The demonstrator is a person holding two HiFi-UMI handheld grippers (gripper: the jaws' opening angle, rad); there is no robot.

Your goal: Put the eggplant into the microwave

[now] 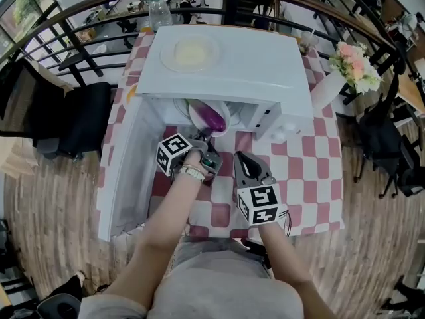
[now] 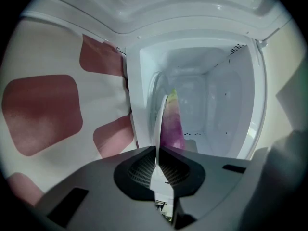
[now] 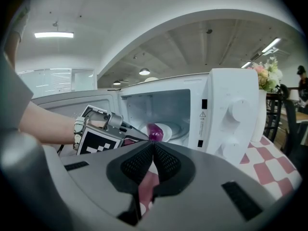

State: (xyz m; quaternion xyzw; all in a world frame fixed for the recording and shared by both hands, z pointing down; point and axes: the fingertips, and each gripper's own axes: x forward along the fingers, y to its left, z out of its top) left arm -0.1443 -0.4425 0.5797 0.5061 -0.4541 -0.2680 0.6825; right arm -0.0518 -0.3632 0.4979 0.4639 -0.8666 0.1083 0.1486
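Pinching the thin rim of a round white plate [image 1: 198, 115], the left gripper [image 1: 208, 137] holds it in the boxy white microwave's [image 1: 259, 72] open mouth. The glossy purple eggplant [image 1: 214, 118] lies on it. The right gripper [image 1: 240, 157] hangs closed and empty.

Head view: microwave [image 1: 226, 65] roof covers most of the cavity; just the front of the plate [image 1: 196, 117] and part of the eggplant [image 1: 214, 117] show under it. Left gripper view: plate is edge-on and blocks the eggplant's left side. Right gripper view: right hand-held gripper [image 3: 153, 148] hides the eggplant's lower end. Can't tell if the plate touches the cavity floor. Bench [image 1: 319, 171] near edge partly behind the person's arms.
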